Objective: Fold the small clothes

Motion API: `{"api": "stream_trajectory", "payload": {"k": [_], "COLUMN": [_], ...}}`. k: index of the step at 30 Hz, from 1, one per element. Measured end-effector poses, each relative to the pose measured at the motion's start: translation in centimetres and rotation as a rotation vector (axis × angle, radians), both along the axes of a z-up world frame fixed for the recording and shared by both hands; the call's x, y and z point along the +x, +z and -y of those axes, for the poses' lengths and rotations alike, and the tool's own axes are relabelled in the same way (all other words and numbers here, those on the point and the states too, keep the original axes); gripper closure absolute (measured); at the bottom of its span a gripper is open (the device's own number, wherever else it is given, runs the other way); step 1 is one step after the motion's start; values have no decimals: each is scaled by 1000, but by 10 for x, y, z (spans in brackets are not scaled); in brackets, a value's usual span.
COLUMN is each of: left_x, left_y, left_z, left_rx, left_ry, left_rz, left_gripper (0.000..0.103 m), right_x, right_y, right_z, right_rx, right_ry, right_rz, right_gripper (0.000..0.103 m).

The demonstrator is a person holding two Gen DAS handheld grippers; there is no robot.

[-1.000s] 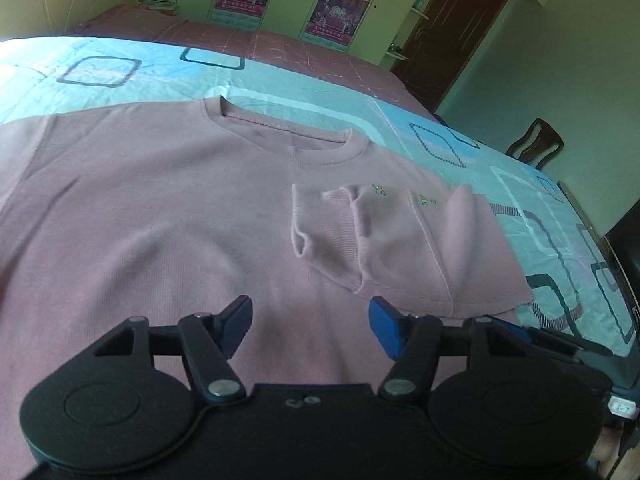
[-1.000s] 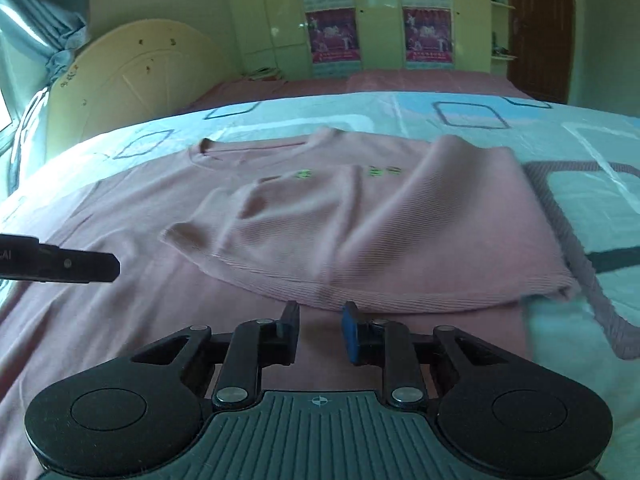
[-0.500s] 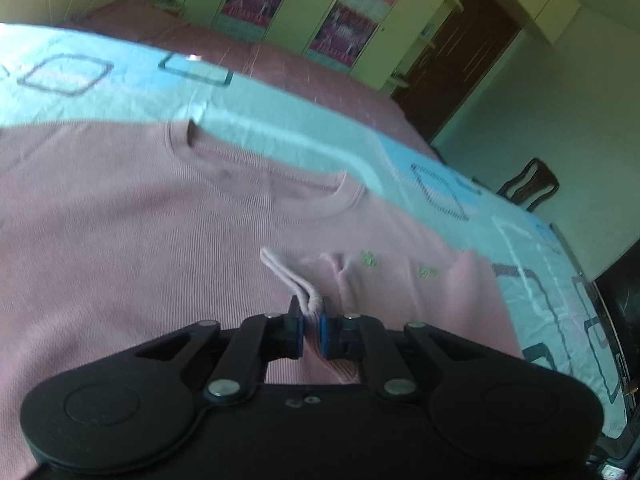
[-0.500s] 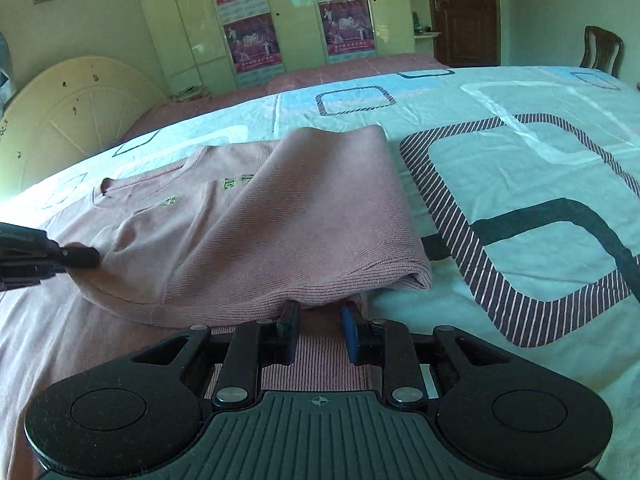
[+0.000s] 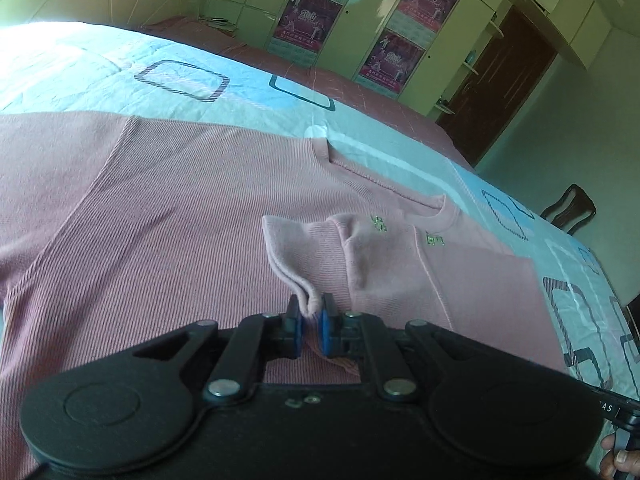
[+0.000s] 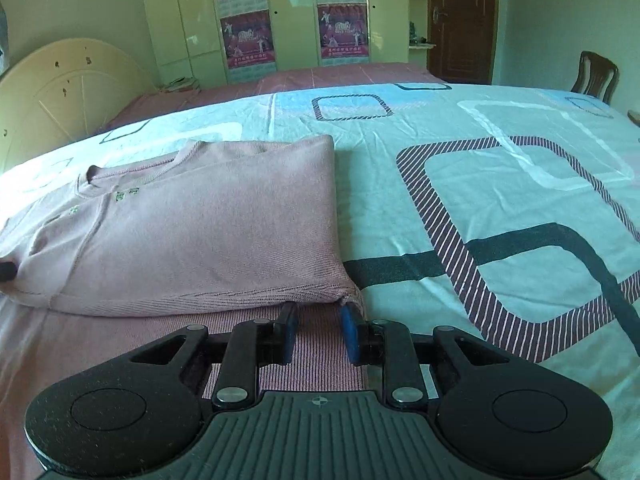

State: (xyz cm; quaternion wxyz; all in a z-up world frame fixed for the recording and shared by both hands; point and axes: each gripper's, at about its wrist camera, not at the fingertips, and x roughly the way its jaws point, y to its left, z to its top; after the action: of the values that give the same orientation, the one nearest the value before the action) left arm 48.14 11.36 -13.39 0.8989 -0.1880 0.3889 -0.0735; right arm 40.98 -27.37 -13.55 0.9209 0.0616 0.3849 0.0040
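Note:
A pink ribbed knit top (image 5: 160, 216) lies flat on the bed, neckline away from me, with its right side folded over the body (image 6: 208, 240). My left gripper (image 5: 310, 312) is shut on the cuff of the folded sleeve (image 5: 308, 300). My right gripper (image 6: 318, 322) sits at the lower corner of the folded panel, its jaws a little apart, with the hem edge (image 6: 344, 294) just ahead of the fingertips; nothing is pinched between them.
The bed carries a light blue sheet with square patterns (image 6: 500, 200). A pink blanket (image 6: 320, 76) lies beyond it. Wardrobes with posters (image 6: 296, 20), a brown door (image 6: 460, 20) and a wooden chair (image 6: 596, 76) stand at the far side.
My left gripper closed on the sleeve cuff and has drawn it outward. My right gripper slid right along the hem to the fold's corner and its jaws have parted.

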Motion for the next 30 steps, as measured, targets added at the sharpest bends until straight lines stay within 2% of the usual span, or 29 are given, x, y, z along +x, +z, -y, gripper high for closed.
{"api": "stream_trajectory", "payload": {"k": [1, 5, 7, 8, 9, 10, 11, 12, 13, 15, 18, 20, 22, 23, 25, 29, 30], "left_x": [1, 8, 9, 9, 8, 7, 9, 15, 25, 39, 58, 65, 70, 72, 73, 69, 68], "left_y": [-3, -6, -4, -1, 3, 6, 7, 7, 5, 1, -3, -4, -8, -10, -12, -15, -15], "left_z": [-3, -8, -11, -14, -17, -21, -25, -28, -30, -28, -21, -17, -14, -14, -16, -17, -16], "left_rx": [-13, -41, -38, -21, 2, 23, 24, 8, -17, -30, -23, -20, -14, -12, -22, -28, -22], "left_ry": [0, -17, -30, -25, -8, 23, 41, 39, 20, 0, -28, -49, -72, -76, -76, -83, -88], "left_rz": [-6, -13, -18, -6, 14, 40, 53, 51, 28, 3, -12, -16, -24, -25, -20, 9, 20], "left_gripper": [86, 85, 84, 81, 61, 30, 21, 28, 43, 50, 53, 60, 79, 81, 92, 94, 96], "right_x": [1, 1, -4, -9, -13, -13, -10, -2, 10, 38, 81, 106, 126, 134, 146, 156, 158], "right_y": [-1, -1, 7, 15, 20, 26, 30, 32, 33, 33, 24, 15, 6, 3, -3, -8, -7], "right_z": [0, 2, 6, 11, 15, 18, 20, 23, 28, 39, 54, 66, 75, 79, 86, 84, 82], "right_rx": [-7, -5, 35, 74, 98, 108, 105, 113, 139, 220, 310, 384, 428, 453, 493, 502, 489], "right_ry": [3, 15, 24, 19, 16, 18, 15, 6, -11, -50, -79, -94, -104, -102, -95, -21, -1], "right_rz": [-4, -25, -26, 1, 25, 48, 65, 77, 79, 89, 83, 63, 45, 33, 21, 2, 1], "right_gripper": [78, 79, 78, 78, 78, 78, 78, 77, 74, 43, 43, 43, 47, 53, 58, 69, 82]}}
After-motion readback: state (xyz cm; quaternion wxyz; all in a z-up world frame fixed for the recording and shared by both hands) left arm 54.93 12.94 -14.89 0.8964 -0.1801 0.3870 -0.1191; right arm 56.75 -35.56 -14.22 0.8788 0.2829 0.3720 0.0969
